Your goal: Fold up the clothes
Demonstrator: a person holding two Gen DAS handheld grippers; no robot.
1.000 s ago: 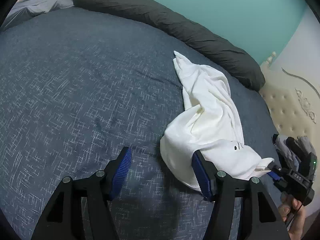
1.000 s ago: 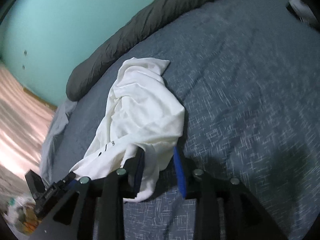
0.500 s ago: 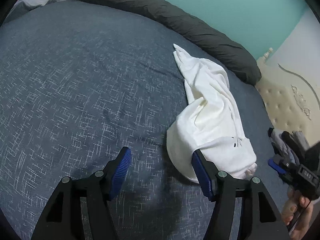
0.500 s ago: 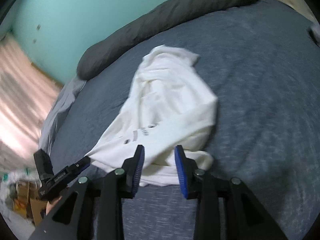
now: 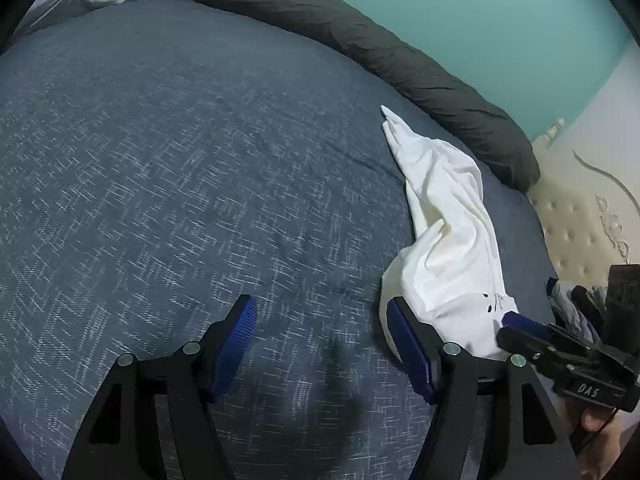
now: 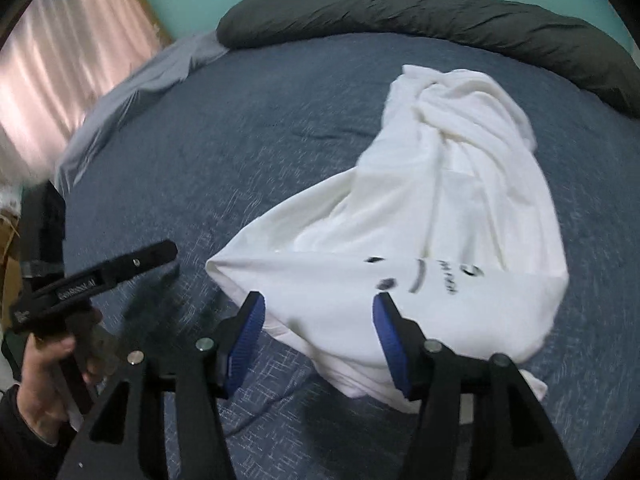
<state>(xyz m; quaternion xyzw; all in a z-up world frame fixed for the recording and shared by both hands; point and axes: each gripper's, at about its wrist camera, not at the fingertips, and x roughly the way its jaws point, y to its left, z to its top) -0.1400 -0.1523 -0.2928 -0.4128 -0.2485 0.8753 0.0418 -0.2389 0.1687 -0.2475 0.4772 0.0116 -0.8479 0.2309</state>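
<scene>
A crumpled white T-shirt (image 5: pixel 448 240) with small dark print lies on the blue bedspread (image 5: pixel 180 180). My left gripper (image 5: pixel 324 340) hovers over bare bedspread at the shirt's left edge. Its jaws are opening, with nothing between them, and its right finger (image 5: pixel 408 344) is beside the shirt's corner. In the right wrist view the T-shirt (image 6: pixel 440 220) spreads out ahead, print side up. My right gripper (image 6: pixel 320 332) is over its near hem, jaws opening. Cloth lies between the pads, which do not press it. The left gripper (image 6: pixel 100 276) shows at the left, held by a hand (image 6: pixel 44 372).
A long dark grey pillow (image 5: pixel 380 52) runs along the teal wall at the far edge of the bed. A cream tufted headboard (image 5: pixel 580 216) and a pile of dark clothes (image 5: pixel 572 304) are on the right. A grey sheet (image 6: pixel 152 76) and a pink curtain (image 6: pixel 68 60) are far left.
My right gripper has let go of the shirt's hem, opened wide and swung round, so the shirt now lies flatter with its print showing. My left gripper drifted slightly and opened a little.
</scene>
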